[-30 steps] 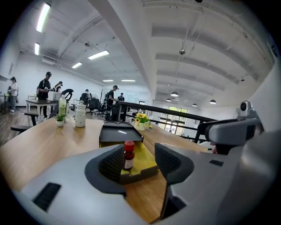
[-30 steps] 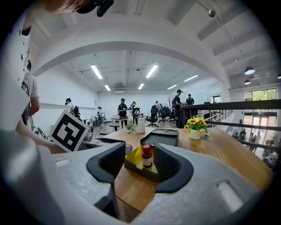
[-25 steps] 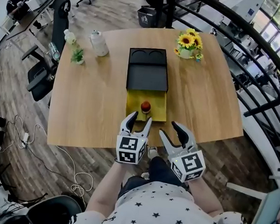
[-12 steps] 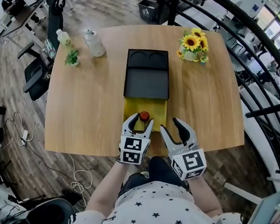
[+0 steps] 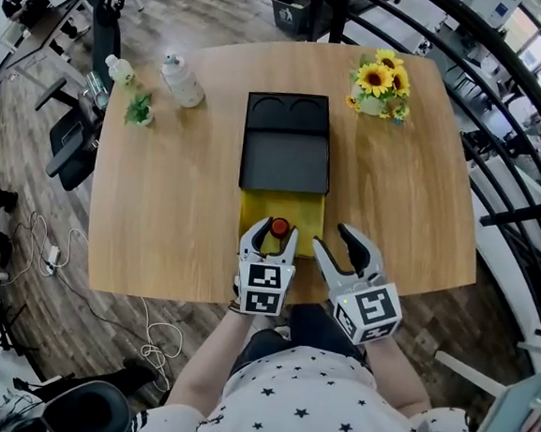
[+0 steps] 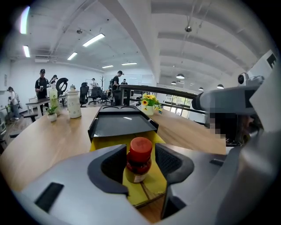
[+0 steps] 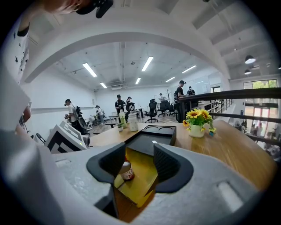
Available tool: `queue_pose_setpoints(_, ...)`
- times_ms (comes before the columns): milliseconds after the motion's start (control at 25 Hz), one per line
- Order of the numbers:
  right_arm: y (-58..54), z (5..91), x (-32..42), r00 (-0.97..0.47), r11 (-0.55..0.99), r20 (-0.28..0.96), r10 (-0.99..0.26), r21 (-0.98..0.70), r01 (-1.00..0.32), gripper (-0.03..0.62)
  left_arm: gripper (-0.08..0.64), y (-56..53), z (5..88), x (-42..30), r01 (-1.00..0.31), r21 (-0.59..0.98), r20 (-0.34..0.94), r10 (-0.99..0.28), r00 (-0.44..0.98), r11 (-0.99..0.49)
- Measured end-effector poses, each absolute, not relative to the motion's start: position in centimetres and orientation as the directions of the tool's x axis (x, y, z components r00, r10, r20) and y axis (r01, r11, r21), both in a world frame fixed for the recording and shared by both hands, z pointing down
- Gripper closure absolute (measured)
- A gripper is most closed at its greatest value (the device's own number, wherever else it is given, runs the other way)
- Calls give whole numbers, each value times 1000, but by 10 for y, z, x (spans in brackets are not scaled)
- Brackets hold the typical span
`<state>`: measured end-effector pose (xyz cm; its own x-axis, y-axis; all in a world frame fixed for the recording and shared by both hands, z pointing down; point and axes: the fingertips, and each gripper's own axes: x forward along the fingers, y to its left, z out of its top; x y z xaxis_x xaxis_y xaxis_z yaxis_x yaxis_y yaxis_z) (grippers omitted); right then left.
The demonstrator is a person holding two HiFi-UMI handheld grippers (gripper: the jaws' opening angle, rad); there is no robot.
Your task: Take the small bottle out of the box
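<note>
sunflower pot [image 5: 380,83] far right | white jar [image 5: 182,80], small plant [image 5: 137,111] far left | wooden table [image 5: 168,201]

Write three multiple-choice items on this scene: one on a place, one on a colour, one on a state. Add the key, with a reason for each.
1. Where does the small bottle stand?
A. In the yellow part of the box
B. Beside the sunflowers
C. On the floor

2. What colour is the bottle's cap?
A. Blue
B. Green
C. Red

3. In what state is the left claw?
A. Shut tight on nothing
B. Jaws apart, with the bottle between them
C. Out of every view

Key:
1 A, since the head view shows the bottle upright on the yellow floor of the box, near the table's front edge.
2 C, since the left gripper view shows a red cap.
3 B, since the left gripper view shows a jaw on each side of the bottle, with a gap at the right one.
</note>
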<state>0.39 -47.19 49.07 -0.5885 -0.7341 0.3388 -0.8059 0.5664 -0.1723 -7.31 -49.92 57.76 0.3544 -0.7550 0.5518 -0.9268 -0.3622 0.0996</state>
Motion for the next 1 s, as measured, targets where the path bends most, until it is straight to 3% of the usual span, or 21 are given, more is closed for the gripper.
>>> queue_pose_setpoints(320,-468,489,3,-594,571,333,-732,-175,-802,408,415,-501,575,-80,-940,42,547,-779,305,-338)
queue_pose_setpoints(1000,-421,477,-5,-598,586,308,-740,-140,-798,408,417,-473,513,-89,-933,60,430,-834,346,-356)
